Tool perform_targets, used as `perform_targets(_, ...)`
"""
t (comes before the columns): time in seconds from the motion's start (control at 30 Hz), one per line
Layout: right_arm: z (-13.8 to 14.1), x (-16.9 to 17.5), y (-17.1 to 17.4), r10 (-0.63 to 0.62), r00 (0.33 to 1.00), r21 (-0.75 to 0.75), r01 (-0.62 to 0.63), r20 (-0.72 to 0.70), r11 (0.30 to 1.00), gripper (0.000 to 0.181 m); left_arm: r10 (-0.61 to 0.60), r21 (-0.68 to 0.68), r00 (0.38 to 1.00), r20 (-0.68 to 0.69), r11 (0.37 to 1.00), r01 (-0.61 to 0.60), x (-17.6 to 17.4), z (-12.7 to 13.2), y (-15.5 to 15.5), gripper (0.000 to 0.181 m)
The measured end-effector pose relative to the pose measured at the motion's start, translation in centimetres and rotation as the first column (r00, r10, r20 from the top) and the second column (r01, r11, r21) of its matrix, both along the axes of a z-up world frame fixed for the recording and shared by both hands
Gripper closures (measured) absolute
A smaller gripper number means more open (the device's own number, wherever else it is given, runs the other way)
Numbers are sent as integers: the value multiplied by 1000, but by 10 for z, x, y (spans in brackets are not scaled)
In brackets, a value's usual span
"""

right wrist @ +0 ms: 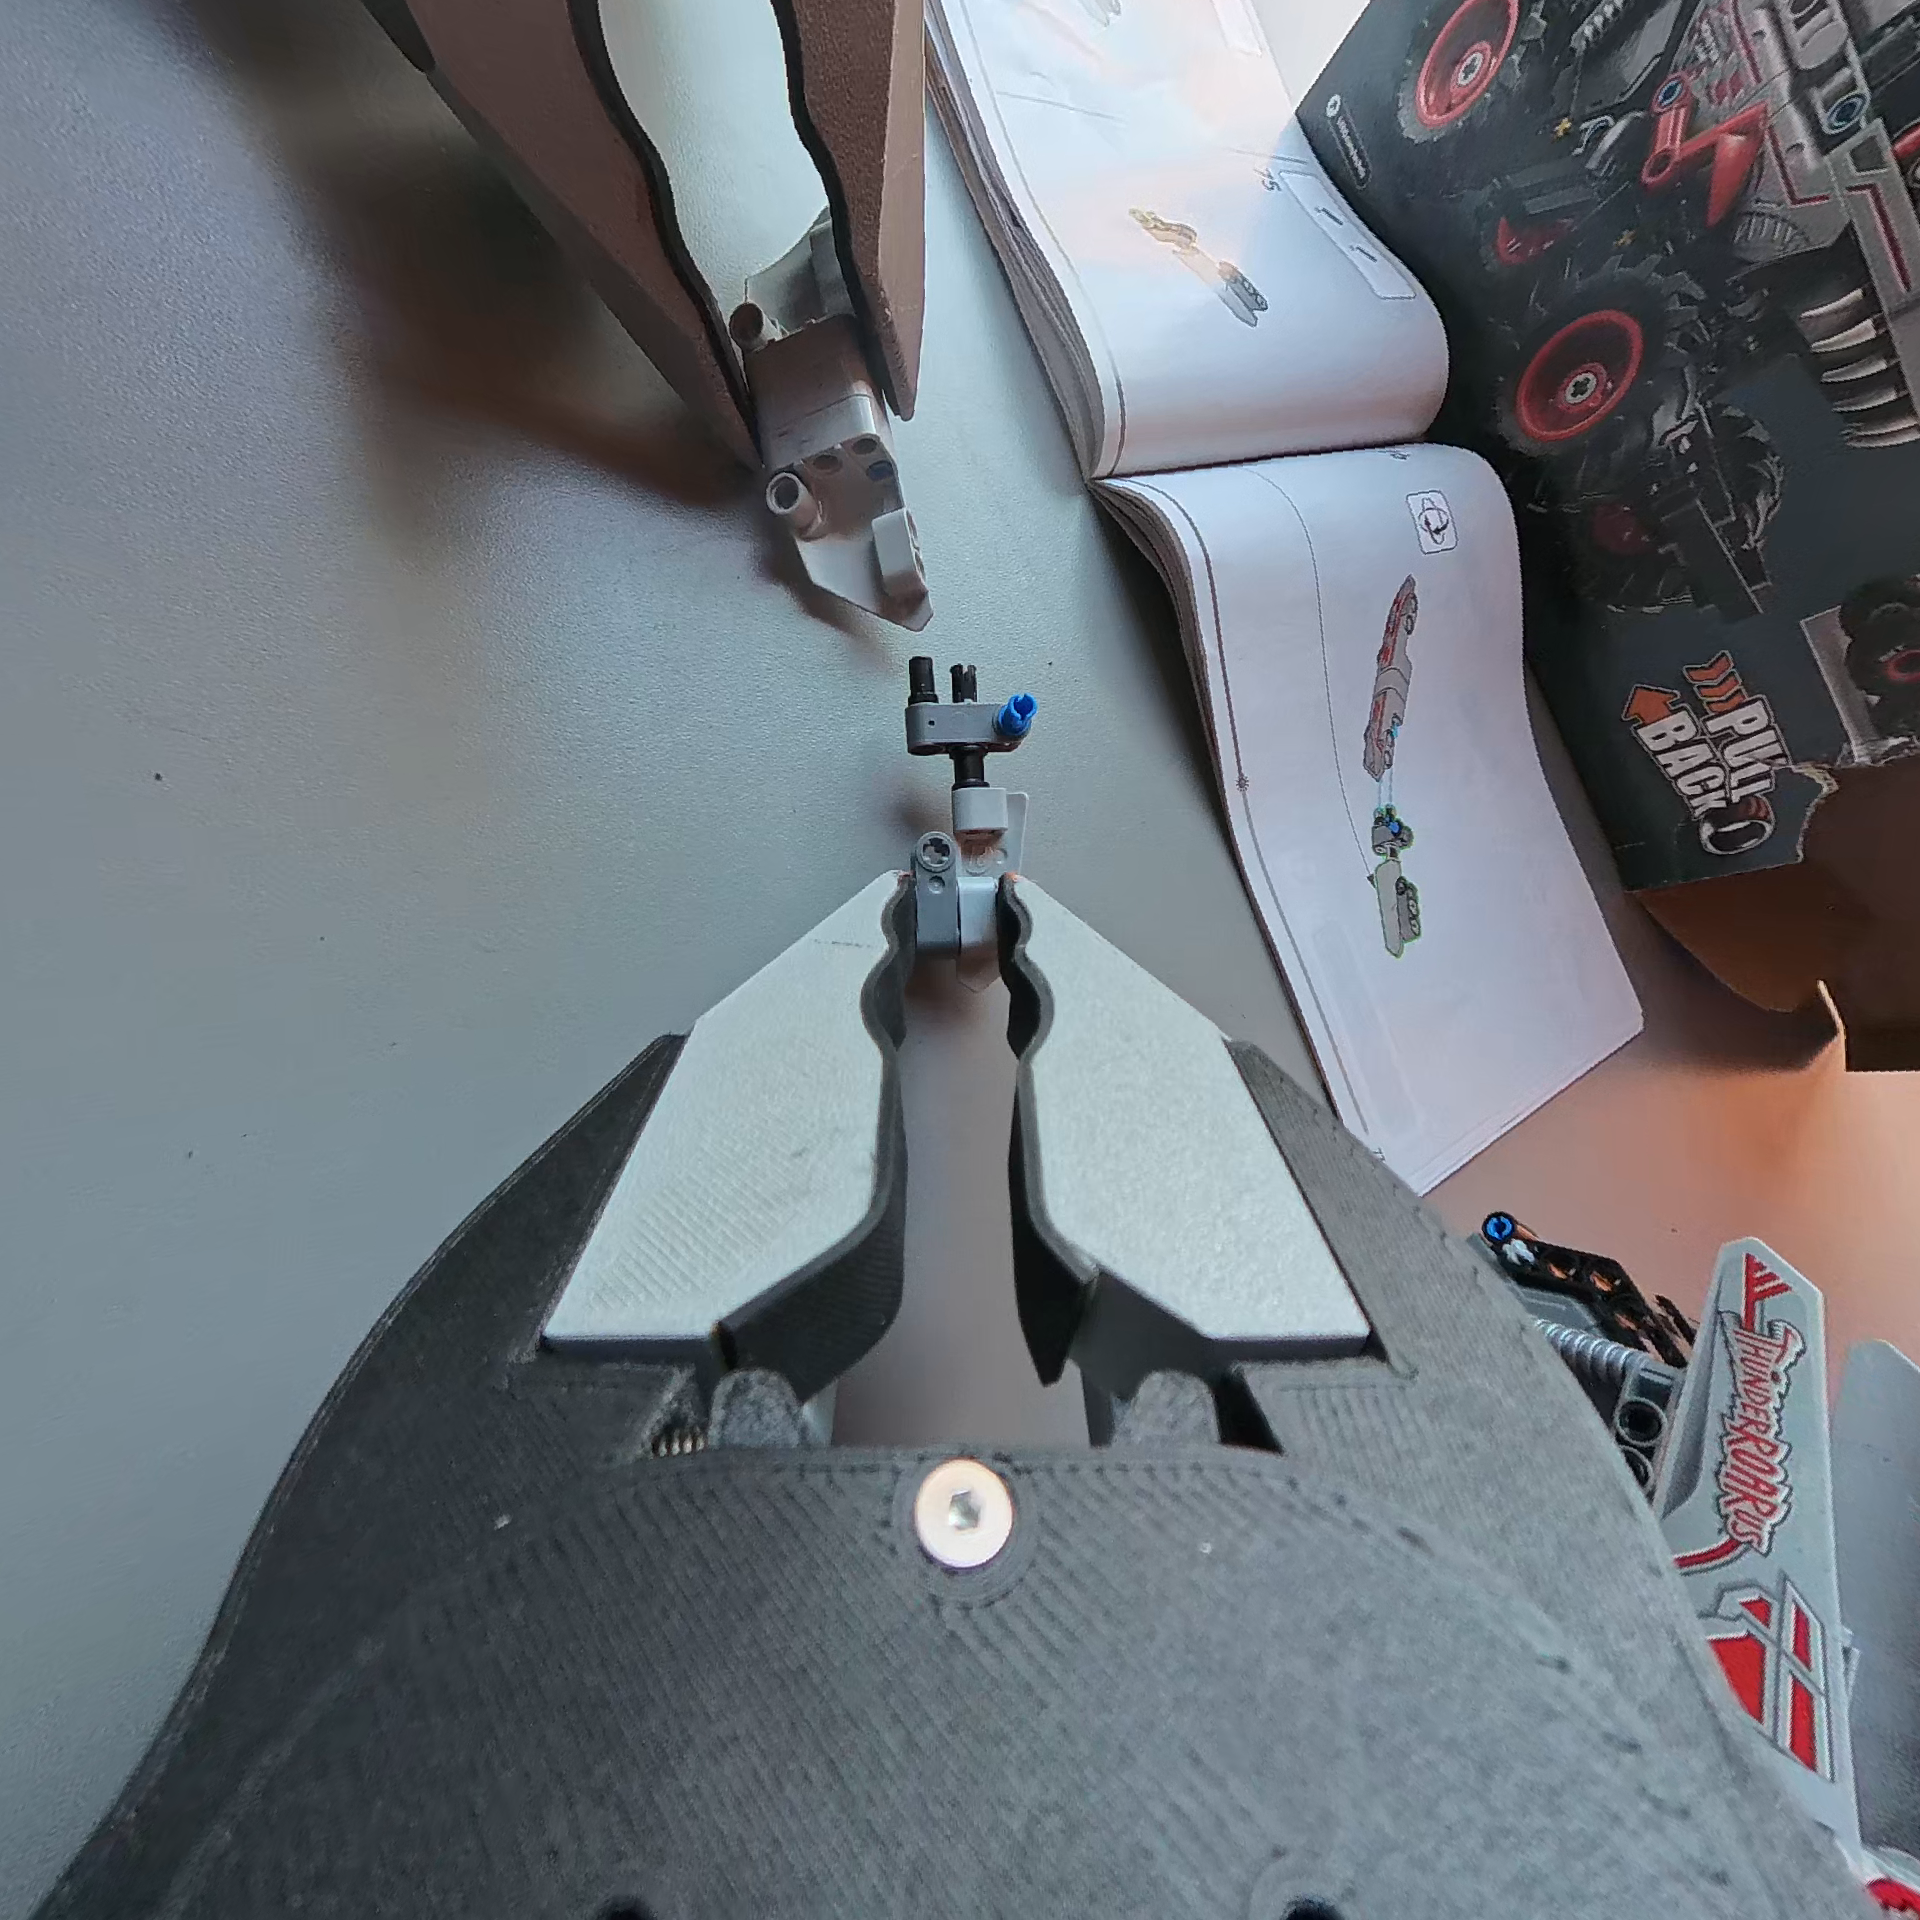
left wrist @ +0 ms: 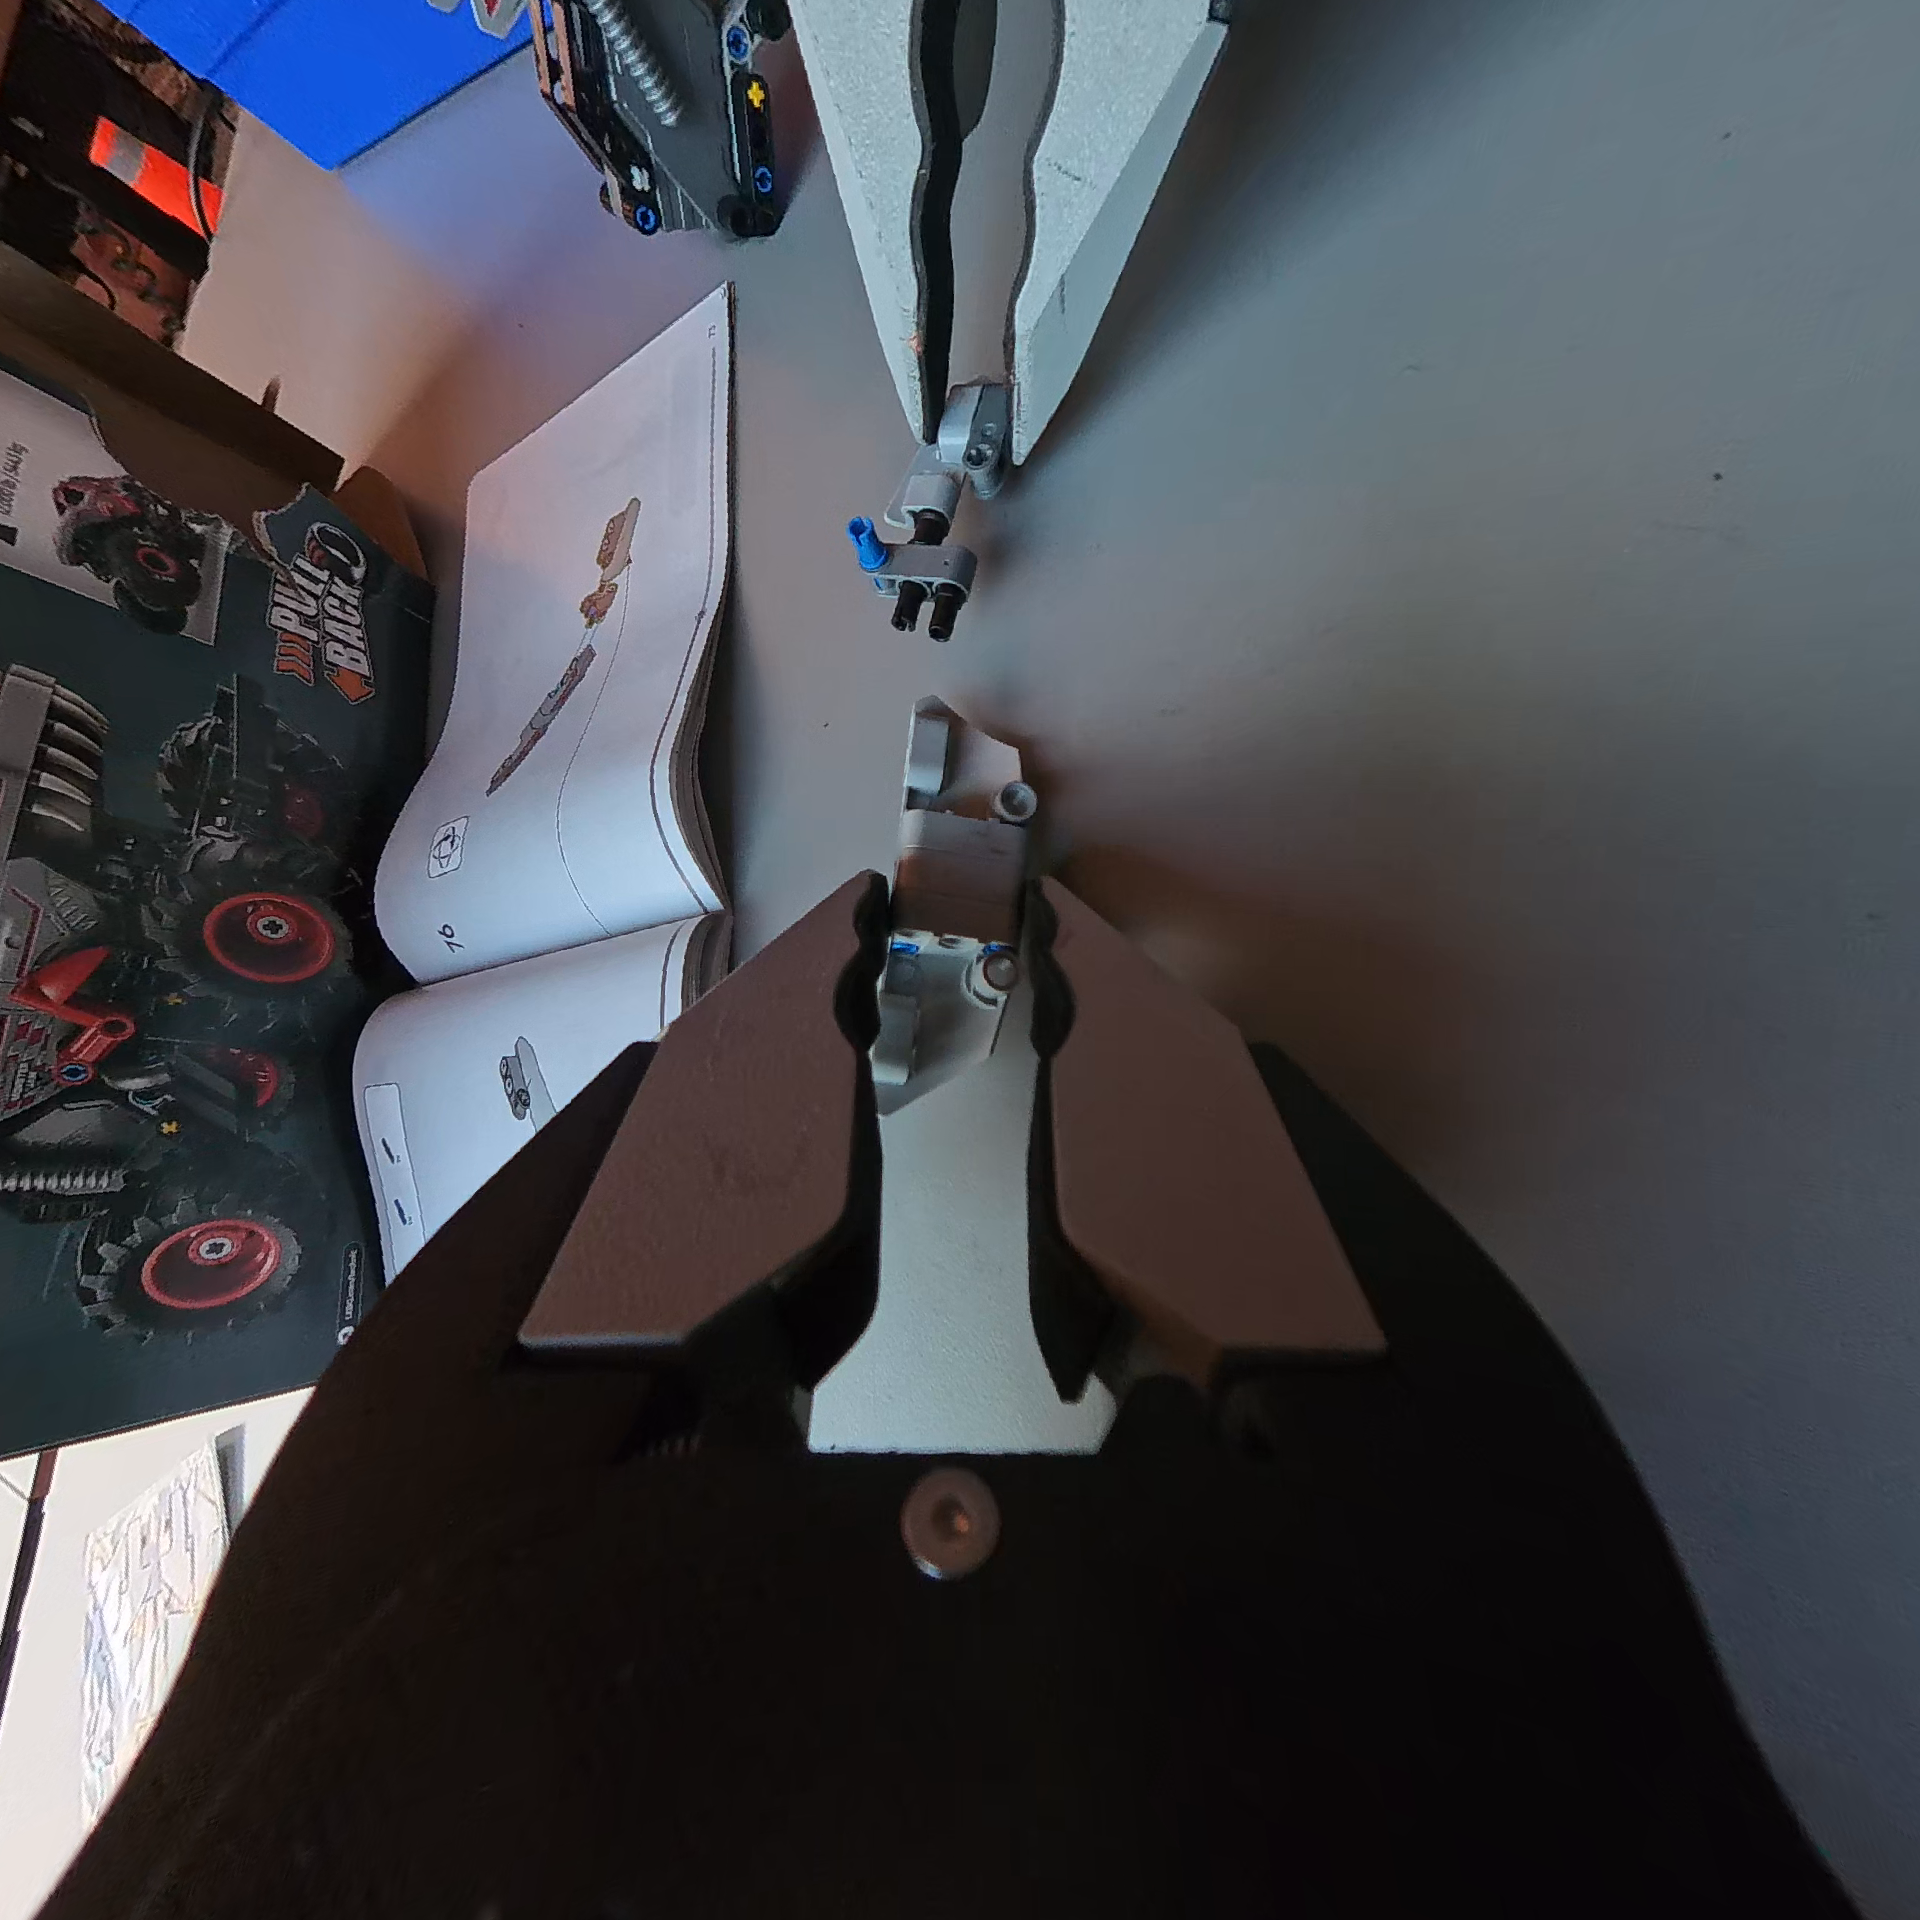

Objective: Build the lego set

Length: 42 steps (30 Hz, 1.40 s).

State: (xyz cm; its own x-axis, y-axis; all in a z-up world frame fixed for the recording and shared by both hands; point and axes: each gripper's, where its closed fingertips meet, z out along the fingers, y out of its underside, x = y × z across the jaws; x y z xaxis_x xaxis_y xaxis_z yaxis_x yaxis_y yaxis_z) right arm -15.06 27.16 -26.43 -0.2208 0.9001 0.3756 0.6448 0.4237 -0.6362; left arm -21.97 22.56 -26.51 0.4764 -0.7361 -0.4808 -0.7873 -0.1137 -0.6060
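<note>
I have the left gripper (left wrist: 954,925) clamped on the pale grey panel piece (left wrist: 961,862) and the right gripper (right wrist: 951,894) pinching the small pin assembly (right wrist: 961,748), both just beside the open instruction booklet (right wrist: 1382,727) above the worktop (right wrist: 312,727), where misaligned black pins (right wrist: 940,681) could jam or twist loose.

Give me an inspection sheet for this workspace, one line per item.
Surface: grey table, bare between the grippers.
Job's things: pale grey panel piece in the left gripper; small pin assembly in the right gripper; the two pieces apart, facing each other.
Clutter: open manual, set box, part-built chassis, stickered panels.
Grippers: both shut on their pieces.
Cables: nothing seen.
Surroundings: blue object and dark shelving beyond the table, unclear.
</note>
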Motion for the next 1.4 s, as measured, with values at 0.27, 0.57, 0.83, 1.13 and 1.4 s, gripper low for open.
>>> perform_targets(0.27,0,0,-1,2,1000,0,-2,0,1000,169,1,-1,1000,2,1000,-1,0,0,0,158)
perform_targets(0.57,2,-3,-11,43,999,-7,-43,-12,999,169,-7,-46,999,54,999,10,4,-1,-3,158)
perform_targets(0.83,3,-6,-21,77,997,-37,-78,-18,996,169,-3,-134,990,144,991,22,11,-2,-7,158)
perform_targets(1.13,3,-8,-29,112,994,-37,-113,-14,993,169,3,-190,982,186,981,33,20,-4,-10,158)
perform_targets(1.4,2,-8,-26,107,994,-14,-107,-9,994,169,12,-206,981,195,978,29,20,-4,-11,158)
